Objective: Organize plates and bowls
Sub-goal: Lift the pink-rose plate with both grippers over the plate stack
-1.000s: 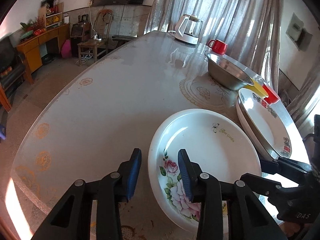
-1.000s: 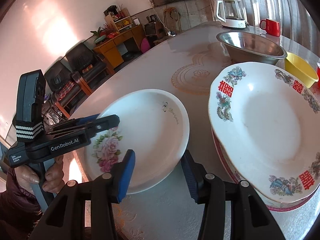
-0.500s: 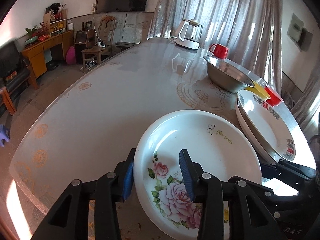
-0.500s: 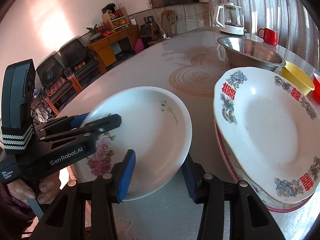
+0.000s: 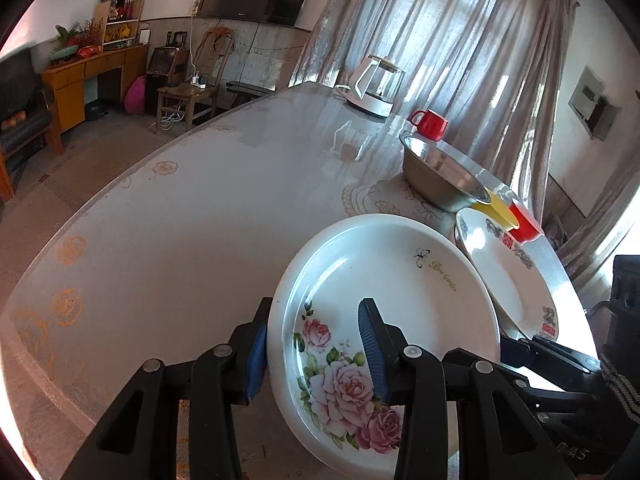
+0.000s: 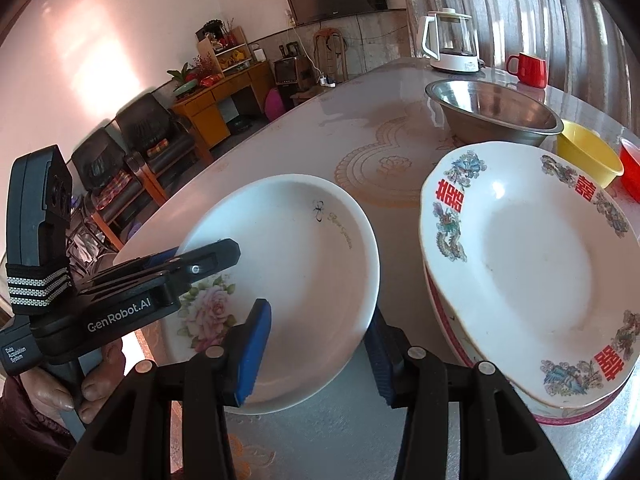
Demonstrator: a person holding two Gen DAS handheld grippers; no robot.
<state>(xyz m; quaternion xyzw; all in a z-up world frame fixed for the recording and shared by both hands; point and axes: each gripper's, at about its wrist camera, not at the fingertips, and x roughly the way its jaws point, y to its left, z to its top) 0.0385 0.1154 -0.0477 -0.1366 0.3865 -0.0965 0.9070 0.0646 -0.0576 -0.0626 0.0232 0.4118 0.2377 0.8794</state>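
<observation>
- The left gripper (image 5: 316, 354) straddles the near rim of the rose plate (image 5: 400, 280): one finger outside the rim, the other over the inside. Whether the pads press the rim cannot be told.
- The right gripper (image 6: 320, 354) is spread wide, one finger above the same plate's rim (image 6: 304, 256), the other below its edge; contact is unclear.
- Just right of both grippers is the stack of red-character plates (image 6: 532, 264).
- Ahead on the worktop (image 5: 200, 232) stand a steel bowl (image 6: 492, 110), yellow bowl (image 6: 588, 156), red mug (image 6: 528, 69) and kettle (image 6: 450, 46).
</observation>
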